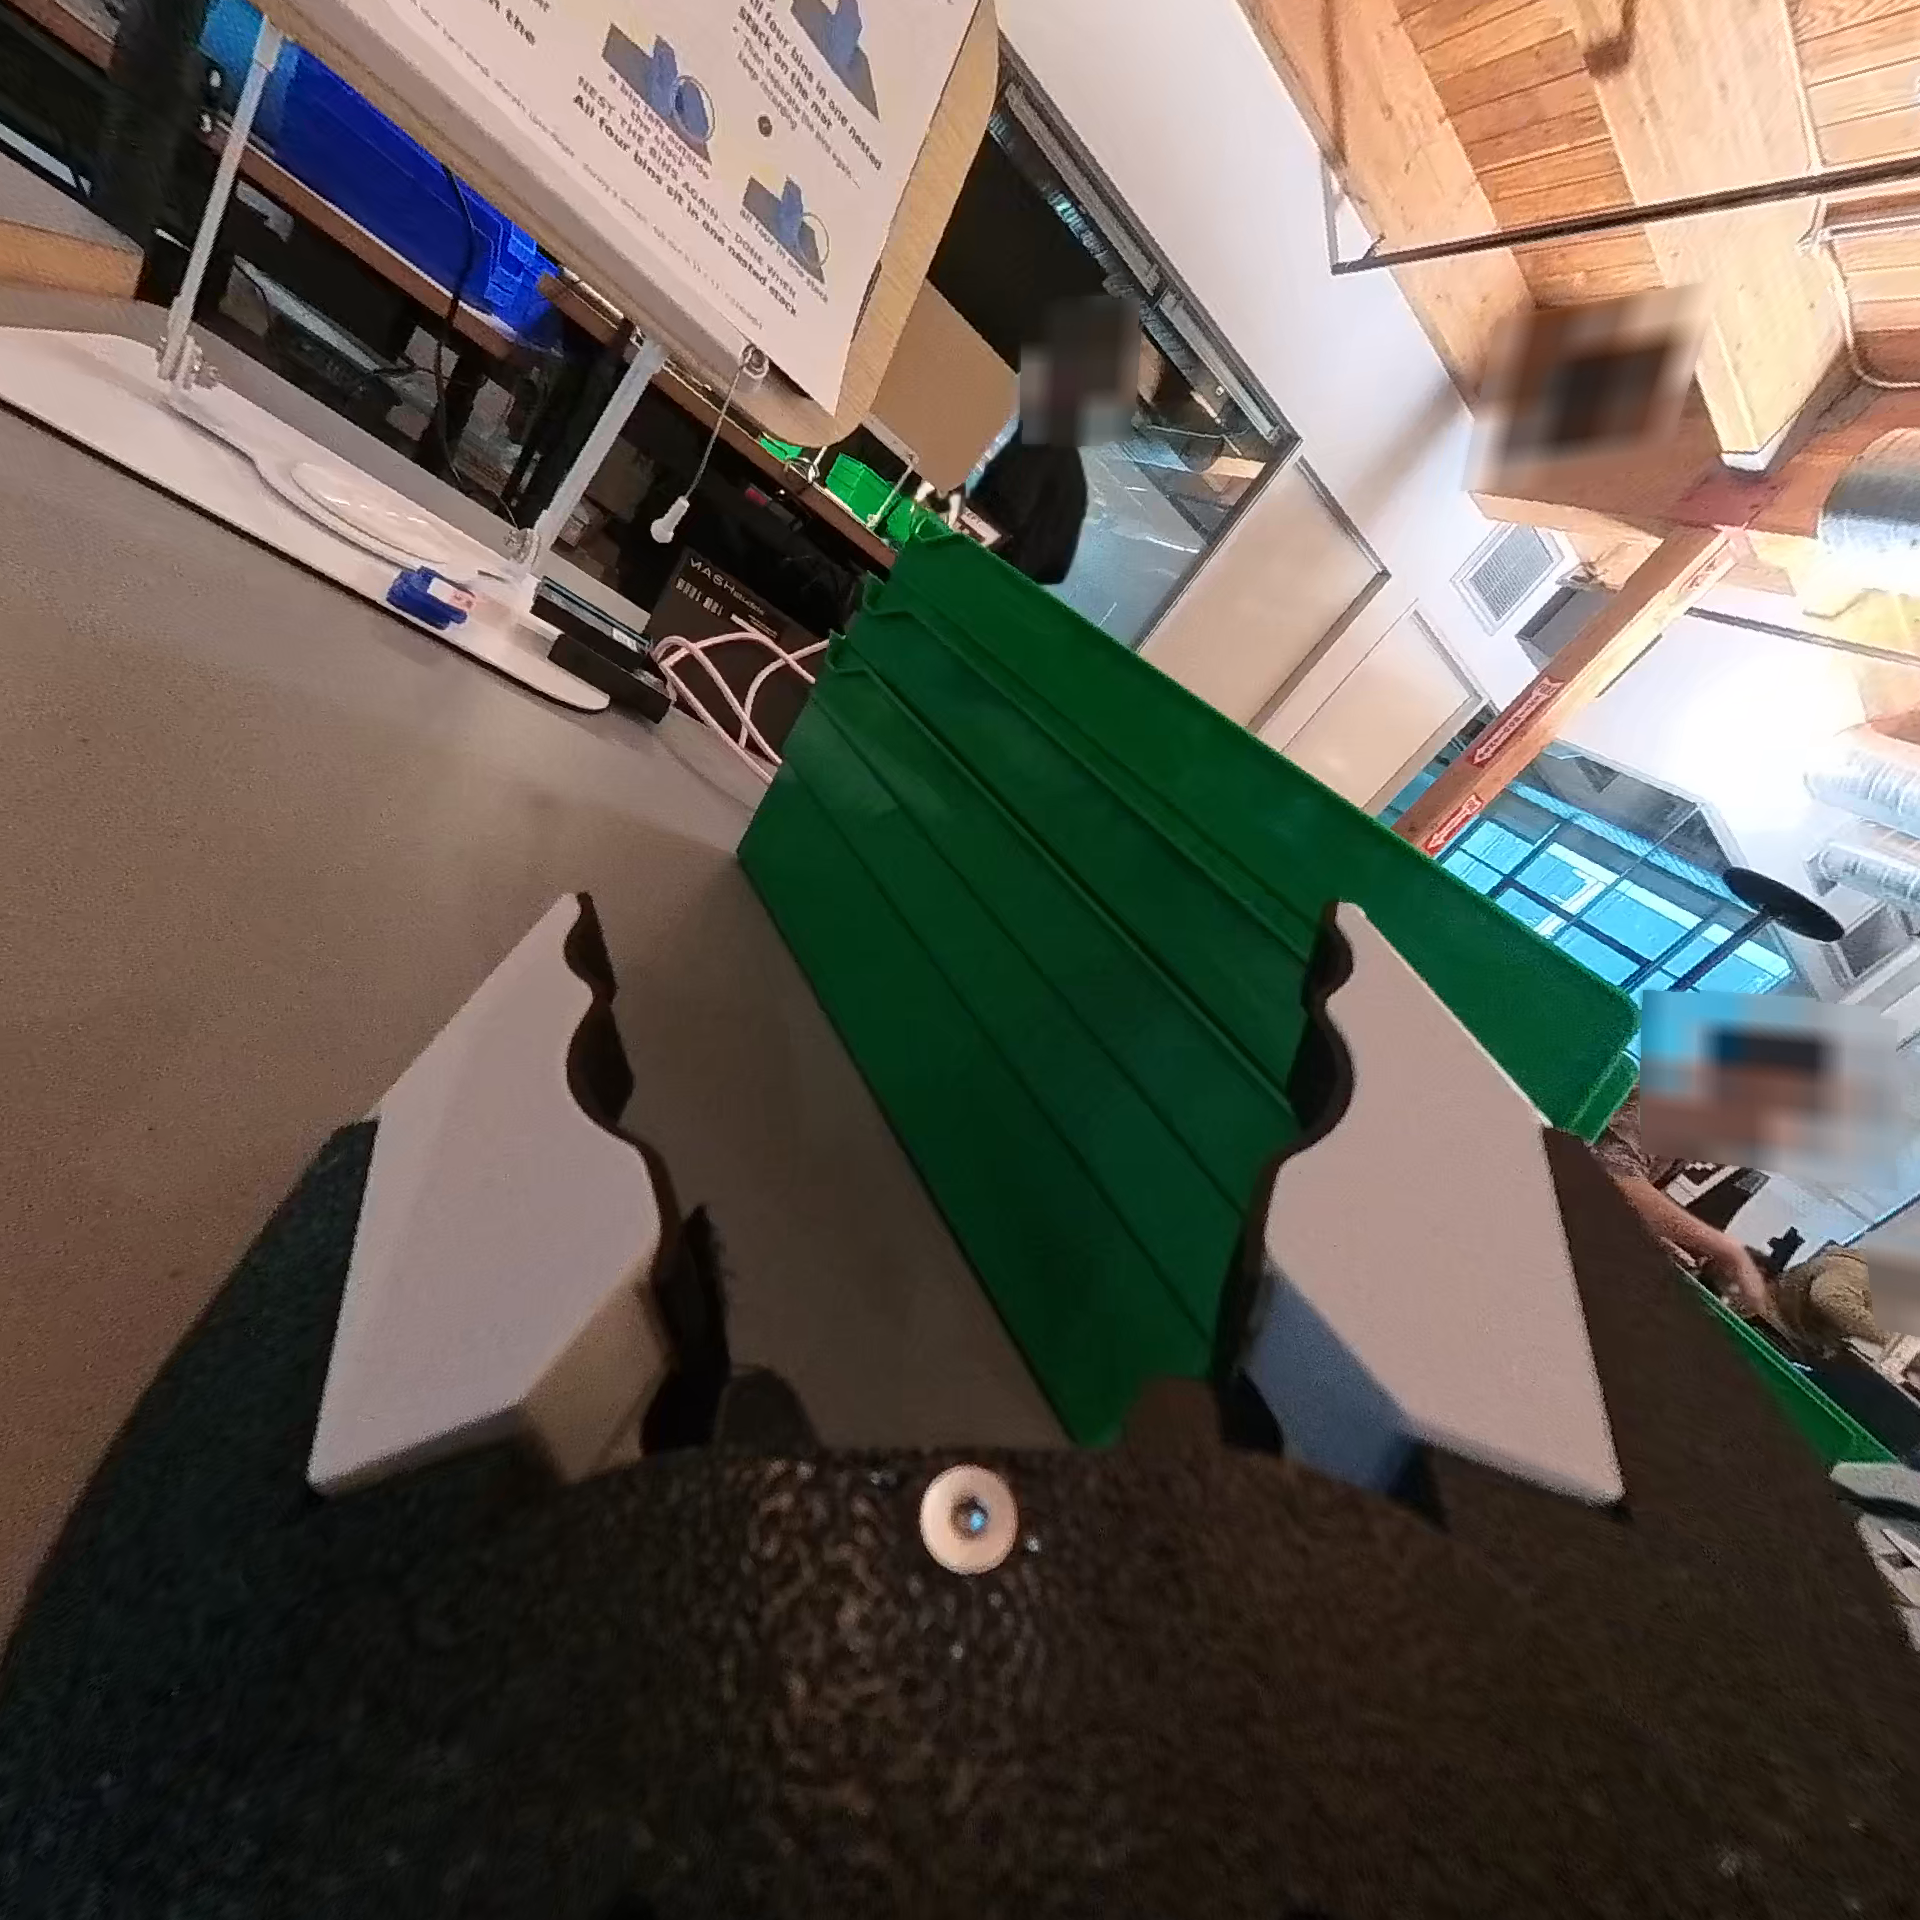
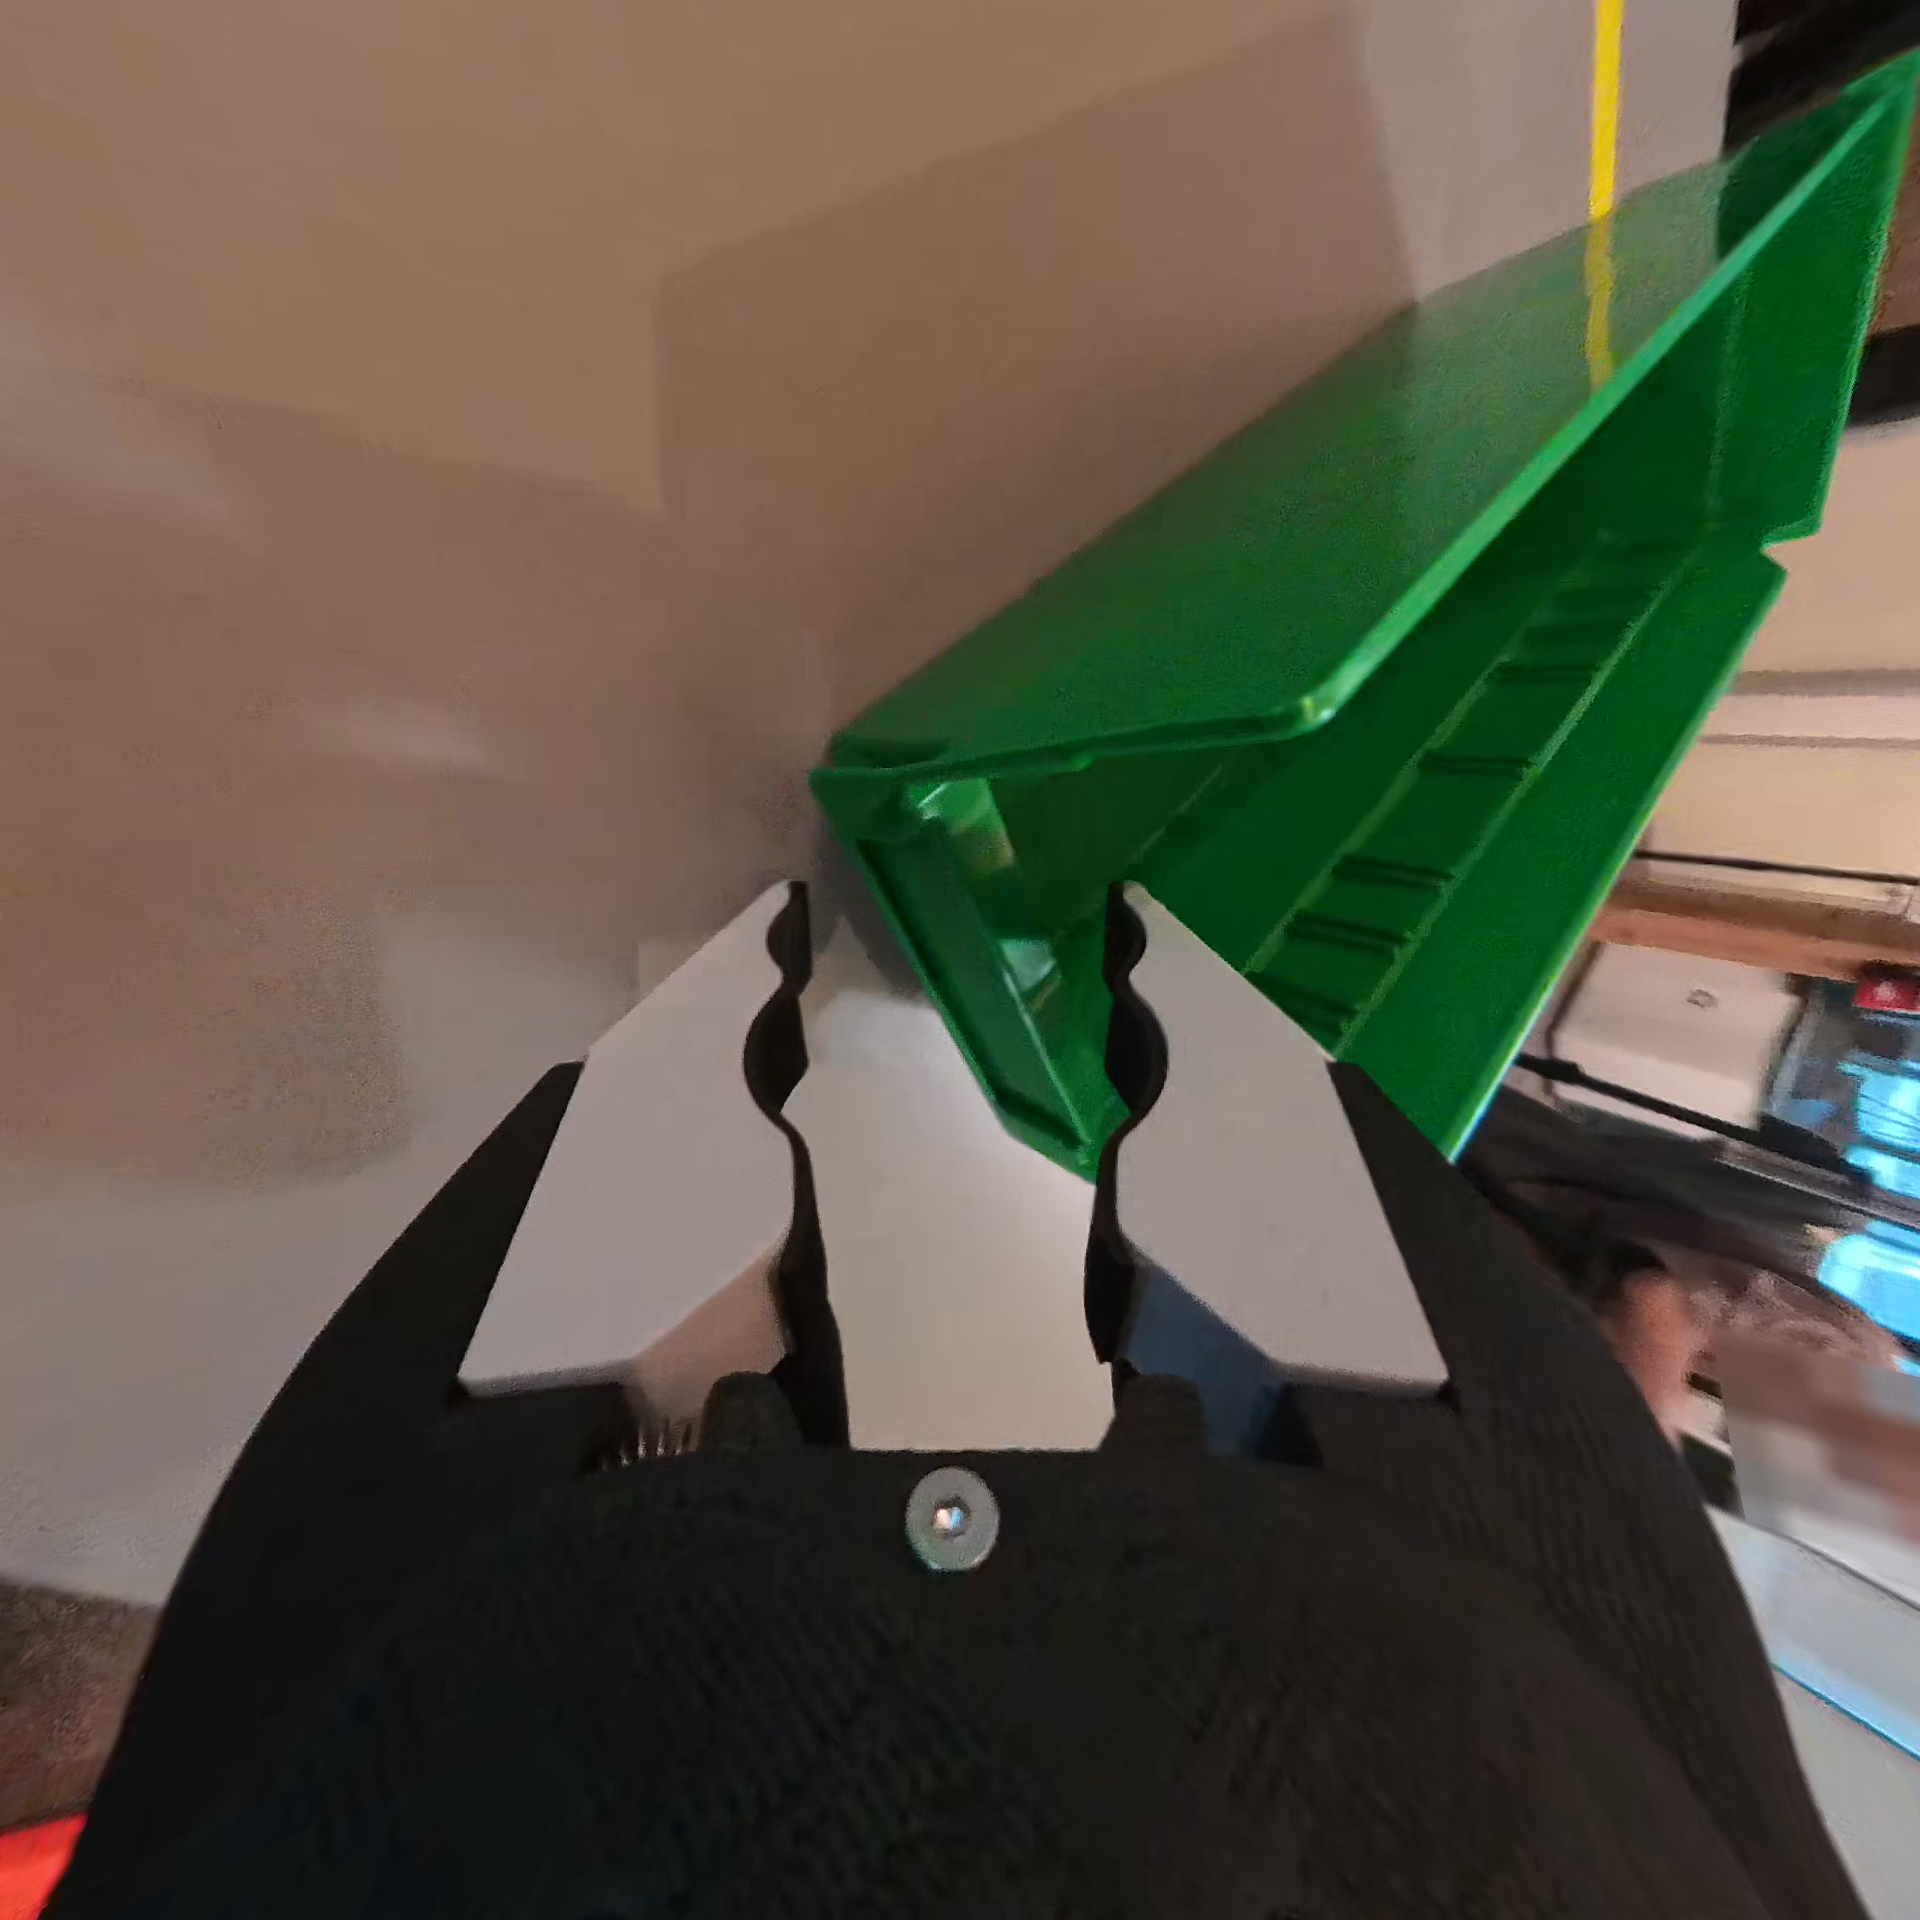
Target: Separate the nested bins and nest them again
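Observation:
A stack of nested green bins (image 1: 1039, 935) stands on the grey table (image 1: 260, 831), its ribbed side towards me, with several rims stepped one above another. My left gripper (image 1: 958, 914) is open wide; the stack's lower side edge runs in between the fingers, and the right finger (image 1: 1455, 1195) overlaps it. In the right wrist view the green bins (image 2: 1299, 623) appear tilted, open end towards me. My right gripper (image 2: 958, 894) is open at that end; the end lip's corner (image 2: 1049, 1081) lies against the right finger (image 2: 1226, 1143), while the left finger (image 2: 665, 1122) stands apart from it.
A white stand with an instruction board (image 1: 727, 156) and a white base plate (image 1: 156, 405) sits at the table's far left, with a small blue object (image 1: 426, 603) and cables (image 1: 727, 675) beside it. Blue bins (image 1: 364, 177) and people (image 1: 1039, 488) are behind.

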### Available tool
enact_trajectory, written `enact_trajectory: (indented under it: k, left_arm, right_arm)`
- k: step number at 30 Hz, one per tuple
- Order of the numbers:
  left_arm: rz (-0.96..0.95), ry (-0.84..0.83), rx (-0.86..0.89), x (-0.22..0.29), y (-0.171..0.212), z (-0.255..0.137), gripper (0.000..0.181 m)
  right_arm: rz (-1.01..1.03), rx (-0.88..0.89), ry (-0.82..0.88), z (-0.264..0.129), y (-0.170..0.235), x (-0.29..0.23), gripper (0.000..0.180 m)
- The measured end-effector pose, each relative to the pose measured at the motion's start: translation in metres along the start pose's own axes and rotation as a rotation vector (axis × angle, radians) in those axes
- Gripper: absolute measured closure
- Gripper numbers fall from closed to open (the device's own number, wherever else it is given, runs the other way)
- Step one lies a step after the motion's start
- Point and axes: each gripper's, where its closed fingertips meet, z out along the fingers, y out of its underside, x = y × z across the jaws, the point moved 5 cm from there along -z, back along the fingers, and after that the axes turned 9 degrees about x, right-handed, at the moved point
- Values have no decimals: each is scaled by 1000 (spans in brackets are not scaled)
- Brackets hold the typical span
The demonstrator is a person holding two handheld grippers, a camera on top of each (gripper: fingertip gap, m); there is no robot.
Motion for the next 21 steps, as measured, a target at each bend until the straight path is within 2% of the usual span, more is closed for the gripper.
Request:
enact_trajectory:
  k: [3,5,10,13,15,21]
  left_arm:
    - [-1,2,1,0,0,0,51]
    - [-2,2,1,0,0,0,51]
    - [-4,1,-1,0,1,0,51]
    - [-6,4,-5,0,1,1,51]
    - [-10,6,0,0,0,0,51]
    - [-20,14,4,1,0,0,51]
  right_arm:
    - [-76,-78,24,14,8,7,133]
    - [-95,-101,1,19,11,6,149]
    - [-164,-56,14,9,-19,3,153]
    - [-205,-24,122,-12,-60,12,154]
    - [-208,60,162,-34,-101,18,154]
    - [-330,392,79,-93,-256,-1,154]
